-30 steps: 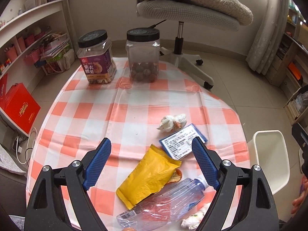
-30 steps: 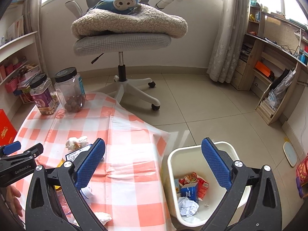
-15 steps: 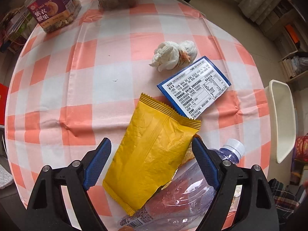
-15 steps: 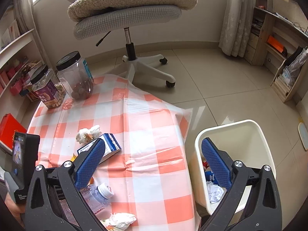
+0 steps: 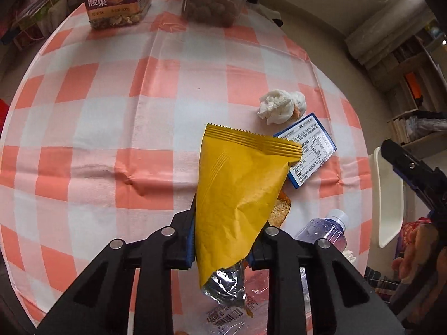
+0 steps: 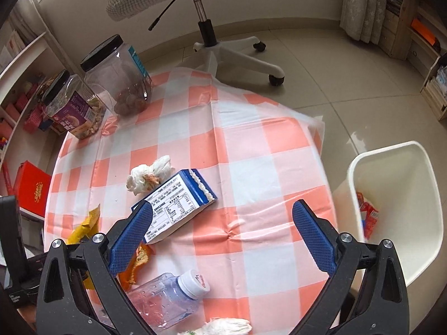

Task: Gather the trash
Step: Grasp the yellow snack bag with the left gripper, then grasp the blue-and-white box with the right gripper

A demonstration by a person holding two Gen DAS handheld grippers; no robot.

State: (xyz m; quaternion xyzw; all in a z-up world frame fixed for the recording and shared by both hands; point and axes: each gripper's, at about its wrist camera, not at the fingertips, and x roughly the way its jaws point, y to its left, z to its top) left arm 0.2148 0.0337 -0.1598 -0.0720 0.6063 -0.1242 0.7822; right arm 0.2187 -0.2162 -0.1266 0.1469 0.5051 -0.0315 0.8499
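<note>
My left gripper (image 5: pixel 220 240) is shut on a yellow snack bag (image 5: pixel 240 184), pinching its lower end so the bag stands up above the checked table (image 5: pixel 111 128). The bag's edge also shows in the right wrist view (image 6: pixel 86 223). Behind it lie a blue and white carton (image 5: pixel 310 150), a crumpled tissue (image 5: pixel 279 106) and a clear plastic bottle (image 5: pixel 327 229). My right gripper (image 6: pixel 223 234) is open and empty above the table, over the carton (image 6: pixel 176 203) and the bottle (image 6: pixel 164 296). A white bin (image 6: pixel 391 195) with some trash stands on the floor at the right.
Two black-lidded snack jars (image 6: pixel 72 106) (image 6: pixel 120 75) stand at the table's far edge. An orange scrap (image 5: pixel 280 206) lies under the bag. More tissue (image 6: pixel 226 326) lies at the near edge. An office chair (image 6: pixel 212 36) stands beyond; shelves line the left wall (image 6: pixel 16 92).
My left gripper has moved down and closed on the yellow bag, lifting its end. My right gripper has tilted down and moved in over the table.
</note>
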